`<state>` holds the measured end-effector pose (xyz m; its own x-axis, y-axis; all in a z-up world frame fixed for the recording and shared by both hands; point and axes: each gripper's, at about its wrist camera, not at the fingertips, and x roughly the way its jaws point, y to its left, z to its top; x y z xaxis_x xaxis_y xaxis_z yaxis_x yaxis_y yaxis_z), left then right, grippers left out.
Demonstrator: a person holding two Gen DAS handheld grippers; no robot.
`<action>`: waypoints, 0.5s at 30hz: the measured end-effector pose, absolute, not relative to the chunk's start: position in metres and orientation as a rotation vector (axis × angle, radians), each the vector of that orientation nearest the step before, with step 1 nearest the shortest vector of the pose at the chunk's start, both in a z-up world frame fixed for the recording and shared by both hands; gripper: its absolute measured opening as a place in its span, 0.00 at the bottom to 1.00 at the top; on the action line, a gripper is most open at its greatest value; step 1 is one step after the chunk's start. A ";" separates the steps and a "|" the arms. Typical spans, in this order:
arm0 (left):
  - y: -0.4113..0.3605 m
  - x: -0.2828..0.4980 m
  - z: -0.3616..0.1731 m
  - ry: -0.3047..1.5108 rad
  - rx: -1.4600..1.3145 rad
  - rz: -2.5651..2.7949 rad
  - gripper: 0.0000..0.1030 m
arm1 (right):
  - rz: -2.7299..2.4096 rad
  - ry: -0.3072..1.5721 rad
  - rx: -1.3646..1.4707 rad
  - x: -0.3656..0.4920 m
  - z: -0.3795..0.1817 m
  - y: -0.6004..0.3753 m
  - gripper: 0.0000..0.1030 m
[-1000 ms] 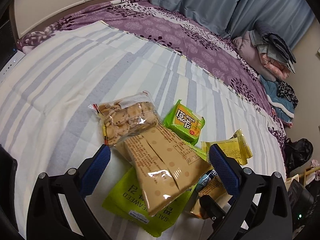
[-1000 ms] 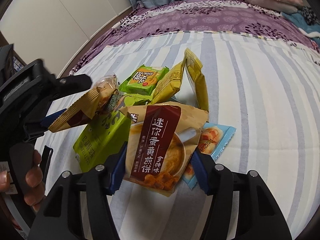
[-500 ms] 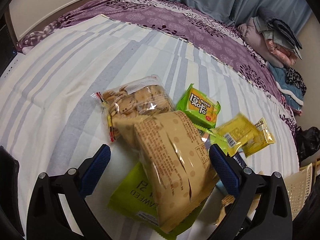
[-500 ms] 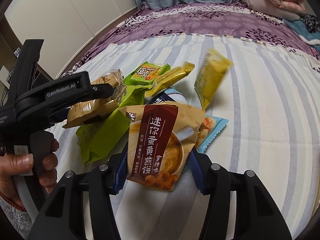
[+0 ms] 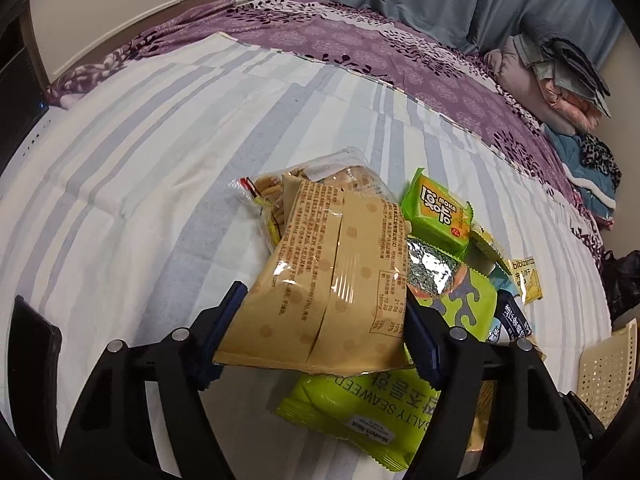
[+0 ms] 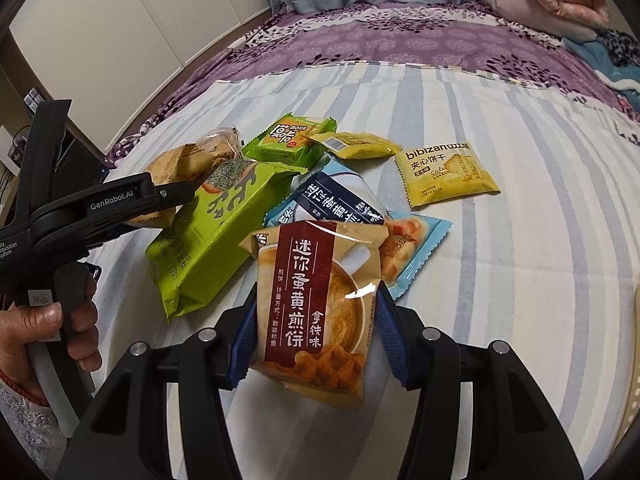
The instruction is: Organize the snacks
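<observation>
On a striped bedsheet (image 5: 152,128) strewn with snack packets, the left gripper (image 5: 320,320) is closing its jaws around a tan foil biscuit pouch (image 5: 332,276), whose edges already meet both pads atop a lime-green seaweed bag (image 6: 212,232). At right, the right gripper (image 6: 312,332) pinches a beige pouch with a maroon label (image 6: 316,300) across its lower half. A firm, centred squeeze before lifting should keep the slippery film from sliding.
</observation>
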<state>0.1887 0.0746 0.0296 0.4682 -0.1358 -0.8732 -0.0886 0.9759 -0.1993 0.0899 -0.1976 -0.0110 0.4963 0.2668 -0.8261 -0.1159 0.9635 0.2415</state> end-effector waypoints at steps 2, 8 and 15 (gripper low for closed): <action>0.075 0.189 0.031 1.079 -0.218 -0.032 0.73 | 0.234 1.036 0.165 0.090 -0.014 -0.196 0.53; 0.077 0.188 0.034 1.066 -0.205 -0.024 0.70 | 0.231 1.048 0.155 0.097 -0.021 -0.190 0.55; 0.080 0.175 0.052 1.005 -0.183 -0.016 0.68 | 0.229 1.036 0.150 0.091 -0.020 -0.190 0.51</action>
<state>0.1748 0.0802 0.0517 0.5373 -0.0979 -0.8377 -0.0704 0.9846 -0.1603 0.0909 -0.1895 -0.0197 0.4888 0.2579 -0.8334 -0.1171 0.9661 0.2302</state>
